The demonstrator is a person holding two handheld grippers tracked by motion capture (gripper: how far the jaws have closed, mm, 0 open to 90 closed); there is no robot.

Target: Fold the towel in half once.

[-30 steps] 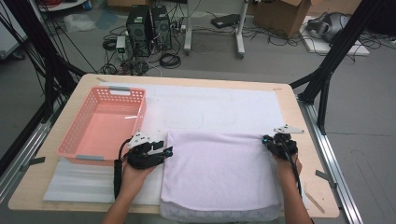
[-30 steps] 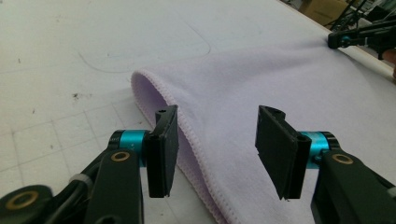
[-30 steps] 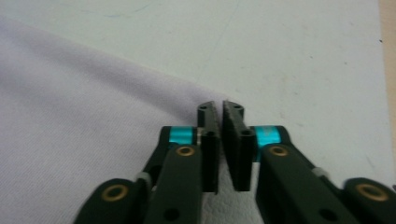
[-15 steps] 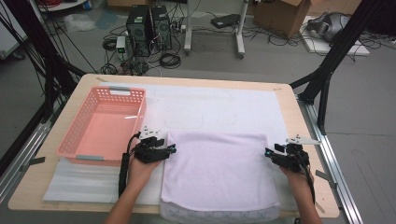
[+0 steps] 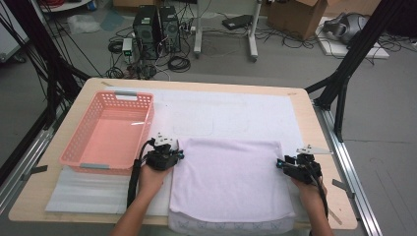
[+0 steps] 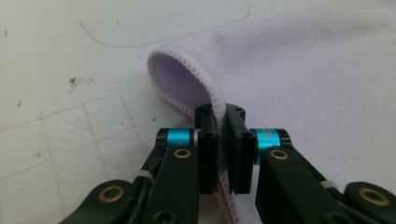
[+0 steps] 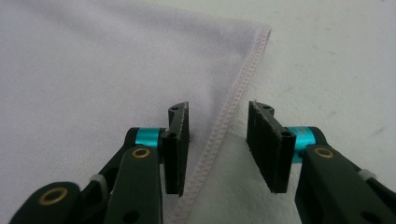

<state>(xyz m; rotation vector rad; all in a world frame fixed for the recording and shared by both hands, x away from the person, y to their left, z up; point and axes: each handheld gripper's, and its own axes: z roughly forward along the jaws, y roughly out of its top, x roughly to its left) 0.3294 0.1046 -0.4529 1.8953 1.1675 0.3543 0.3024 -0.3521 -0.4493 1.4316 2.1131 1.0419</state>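
Observation:
A pale lavender cloth (image 5: 228,179) lies flat on the white mat at the table's near side, and its front edge hangs over the table. My left gripper (image 5: 177,156) is at the cloth's left edge. In the left gripper view its jaws have just closed, and the left gripper (image 6: 220,114) pinches the raised, folded hem of the cloth (image 6: 303,70). My right gripper (image 5: 280,164) is at the cloth's right edge. The right gripper (image 7: 218,112) straddles the stitched hem of the cloth (image 7: 93,70); its jaws have been closing, but the pads stand apart from the fabric.
An empty pink basket (image 5: 108,137) stands just left of my left hand. A white mat (image 5: 231,113) covers the wooden table (image 5: 322,162). A clear plastic sheet (image 5: 83,191) lies at the front left. Cables, computers and boxes are on the floor beyond the table.
My left gripper has shifted right to the cloth's left edge and shut on the hem. My right gripper has moved outward to the right hem, and its jaws are narrower than half a second ago.

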